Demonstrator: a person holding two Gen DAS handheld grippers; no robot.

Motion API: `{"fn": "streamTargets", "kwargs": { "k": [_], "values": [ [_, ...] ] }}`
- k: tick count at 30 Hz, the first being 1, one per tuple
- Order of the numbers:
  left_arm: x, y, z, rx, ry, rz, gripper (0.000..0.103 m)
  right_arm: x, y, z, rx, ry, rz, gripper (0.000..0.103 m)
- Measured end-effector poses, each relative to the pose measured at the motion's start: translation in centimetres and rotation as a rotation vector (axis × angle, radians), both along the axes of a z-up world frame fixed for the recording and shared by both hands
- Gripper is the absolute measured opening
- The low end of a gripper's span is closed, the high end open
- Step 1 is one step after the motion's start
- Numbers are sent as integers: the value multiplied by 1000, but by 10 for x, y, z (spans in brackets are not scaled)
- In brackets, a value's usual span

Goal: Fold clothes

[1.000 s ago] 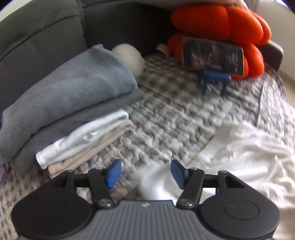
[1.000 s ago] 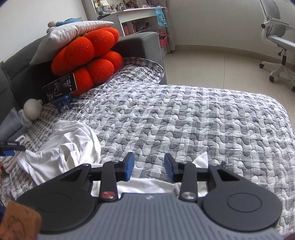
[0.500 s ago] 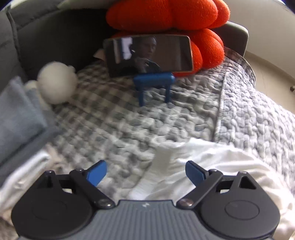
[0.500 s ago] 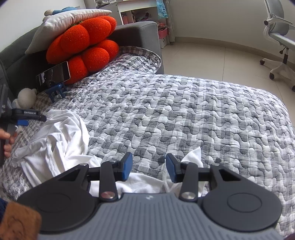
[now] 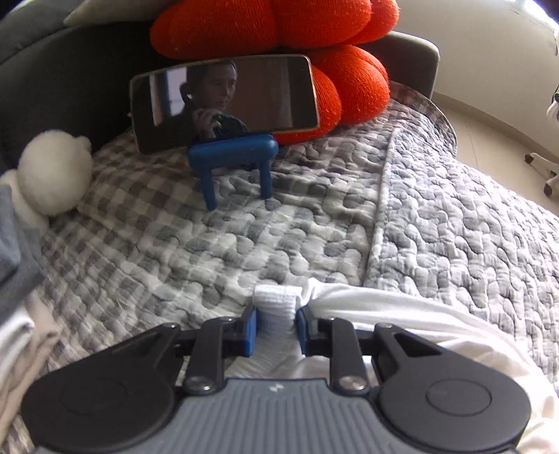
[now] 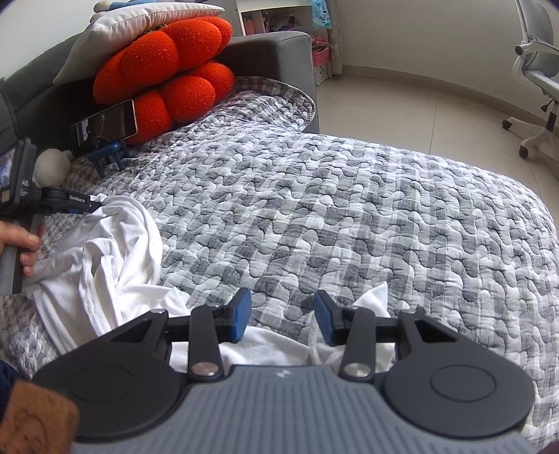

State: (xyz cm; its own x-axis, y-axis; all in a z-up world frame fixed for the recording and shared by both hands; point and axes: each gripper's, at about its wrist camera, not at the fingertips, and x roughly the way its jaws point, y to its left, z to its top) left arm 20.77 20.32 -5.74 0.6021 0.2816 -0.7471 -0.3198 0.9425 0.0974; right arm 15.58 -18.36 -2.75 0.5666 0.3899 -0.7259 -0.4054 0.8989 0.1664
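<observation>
A crumpled white garment (image 6: 104, 258) lies on the grey checked quilt (image 6: 349, 216). In the left wrist view my left gripper (image 5: 276, 324) is shut on a ribbed white edge of the garment (image 5: 276, 304), the rest of the cloth (image 5: 401, 314) trailing to the right. The left gripper also shows in the right wrist view (image 6: 89, 206) at the garment's far end. My right gripper (image 6: 281, 319) is open above the garment's near edge (image 6: 272, 345), holding nothing.
A phone (image 5: 223, 101) on a blue stand (image 5: 237, 164) leans on orange cushions (image 5: 279, 21) at the grey headboard. A white plush toy (image 5: 52, 174) and a stack of folded clothes (image 5: 14, 279) sit at the left. An office chair (image 6: 538, 77) stands on the floor.
My left gripper swung right from the folded stack toward the phone, moved onto the white garment's ribbed edge and closed on it. The right gripper stayed open in place.
</observation>
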Motion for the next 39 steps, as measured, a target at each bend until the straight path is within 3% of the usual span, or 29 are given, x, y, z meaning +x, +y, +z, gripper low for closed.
{"fn": "streamTargets", "kwargs": {
  "k": [1, 3, 6, 9, 13, 18, 22, 25, 32, 33, 35, 36, 37, 39],
  "values": [
    [-2, 6, 6, 21, -29, 52, 12, 0, 0, 1, 0, -5, 4, 44],
    [-7, 18, 20, 39, -94, 145, 9, -1, 0, 2, -3, -11, 3, 44],
    [-6, 25, 25, 43, -135, 157, 6, -1, 0, 3, -4, -17, 3, 44],
    [0, 28, 20, 84, -121, 179, 6, -1, 2, 2, -15, -19, 9, 44],
    [0, 33, 13, 33, -101, 176, 6, -1, 1, 1, -38, -20, 14, 44],
    [6, 25, -3, 97, 21, 149, 10, -5, 3, -3, -94, -13, 87, 44],
    [3, 31, 0, 19, 10, 169, 14, -10, 5, -8, -119, 4, 154, 48],
    [3, 27, -2, 42, 26, 149, 14, -12, 9, -10, -139, 2, 183, 56],
    [5, 25, -3, 42, 39, 153, 12, -11, 17, -19, -147, 34, 251, 56],
    [5, 24, -4, 44, 40, 155, 12, -10, 18, -20, -147, 37, 250, 54],
    [5, 24, -3, 43, 38, 157, 12, -8, 18, -21, -146, 43, 250, 34],
    [4, 25, -3, 39, 35, 160, 12, -6, 18, -21, -142, 47, 247, 12],
    [4, 26, -2, 34, 31, 164, 11, -4, 15, -19, -122, 52, 229, 0],
    [3, 28, -1, 19, 24, 175, 11, -3, 8, -13, -130, 6, 190, 0]
  ]
}}
